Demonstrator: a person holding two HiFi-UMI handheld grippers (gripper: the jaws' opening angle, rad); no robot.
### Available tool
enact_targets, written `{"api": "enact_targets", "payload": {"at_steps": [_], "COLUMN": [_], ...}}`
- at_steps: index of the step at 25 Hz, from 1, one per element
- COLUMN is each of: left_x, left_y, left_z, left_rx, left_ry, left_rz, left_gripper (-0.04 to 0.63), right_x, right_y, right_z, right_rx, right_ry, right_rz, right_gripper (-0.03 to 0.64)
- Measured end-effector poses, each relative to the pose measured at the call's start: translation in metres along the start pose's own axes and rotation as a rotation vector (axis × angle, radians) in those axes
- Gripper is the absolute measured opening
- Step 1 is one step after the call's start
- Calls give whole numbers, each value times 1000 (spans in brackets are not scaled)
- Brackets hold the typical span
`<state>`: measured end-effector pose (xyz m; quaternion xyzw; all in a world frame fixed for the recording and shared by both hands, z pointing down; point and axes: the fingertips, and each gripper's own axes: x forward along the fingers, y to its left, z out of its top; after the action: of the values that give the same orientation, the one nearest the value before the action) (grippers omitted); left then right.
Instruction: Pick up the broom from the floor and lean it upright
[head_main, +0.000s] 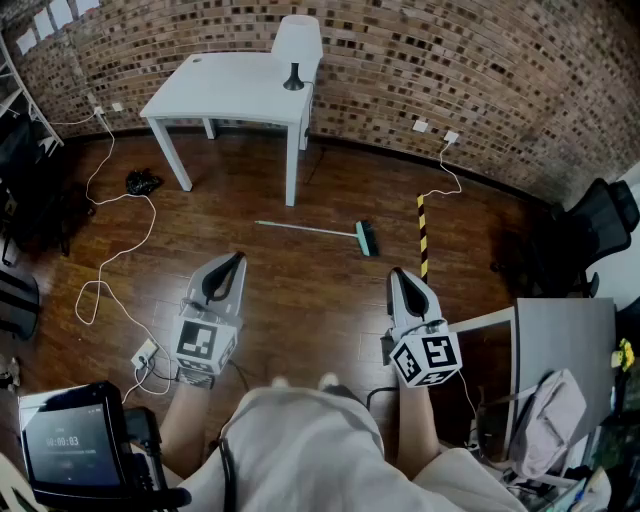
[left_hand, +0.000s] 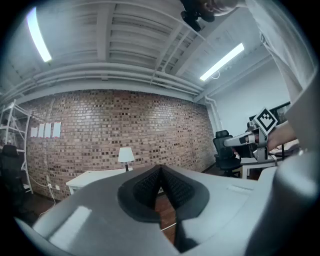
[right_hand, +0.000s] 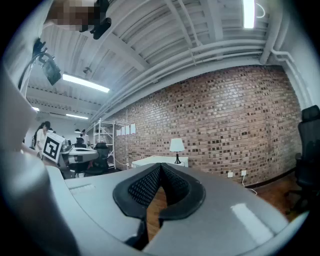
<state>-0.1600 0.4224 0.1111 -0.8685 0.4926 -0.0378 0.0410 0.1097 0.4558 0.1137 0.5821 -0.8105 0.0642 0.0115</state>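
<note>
The person wore a pale short-sleeved top (head_main: 300, 440). Ahead of the top, the left gripper (head_main: 236, 260) and right gripper (head_main: 397, 272) had grey shells (head_main: 412, 300), black ridged pads (right_hand: 142, 186) and black-and-white marker cubes (head_main: 427, 358).

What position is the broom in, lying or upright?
Lying down: the broom rests flat on the wooden floor near the white table, its handle leaning on nothing.

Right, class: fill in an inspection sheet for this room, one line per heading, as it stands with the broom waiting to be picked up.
Surface: dark wooden floor, marked with yellow-black striped tape.
Job's things: broom lying flat on the floor, untouched.
Clutter: small black object on the floor near the white table.
Grippers: left gripper and right gripper both shut, empty, held level.
Cables: white cable looping to a power strip.
Surroundings: brick wall, lamp on the table, office chair.
</note>
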Motion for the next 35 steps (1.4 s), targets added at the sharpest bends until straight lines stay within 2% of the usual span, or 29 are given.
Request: {"api": "enact_targets", "payload": {"at_steps": [9,16,22,26,28,31,35], "left_x": [9,63,152,228,263,307,350], "left_y": [22,47,49,47,54,70,89], "left_z": [-10,-29,-34,-29,-26,-19,-15], "left_rx": [-2,-7,-11,16,-21,-135,-105], "left_ry": [-12,31,31,50,43,4,23], "left_rz": [12,59,119,114,123,153,188], "left_gripper": [2,2,2,2,2,2,2], "right_x": [18,74,147,204,233,271,312], "right_y": [-6,-54,-126,-177,-202,-244,-281], "right_z": [1,-10,-19,-3,4,11,17], "right_rx": [4,44,71,57,49,54,59], "right_ry": [6,8,41,54,60,62,69], "right_rz": [-23,-30,30,76,99,114,136], "right_gripper": [14,14,14,14,14,14,14]}}
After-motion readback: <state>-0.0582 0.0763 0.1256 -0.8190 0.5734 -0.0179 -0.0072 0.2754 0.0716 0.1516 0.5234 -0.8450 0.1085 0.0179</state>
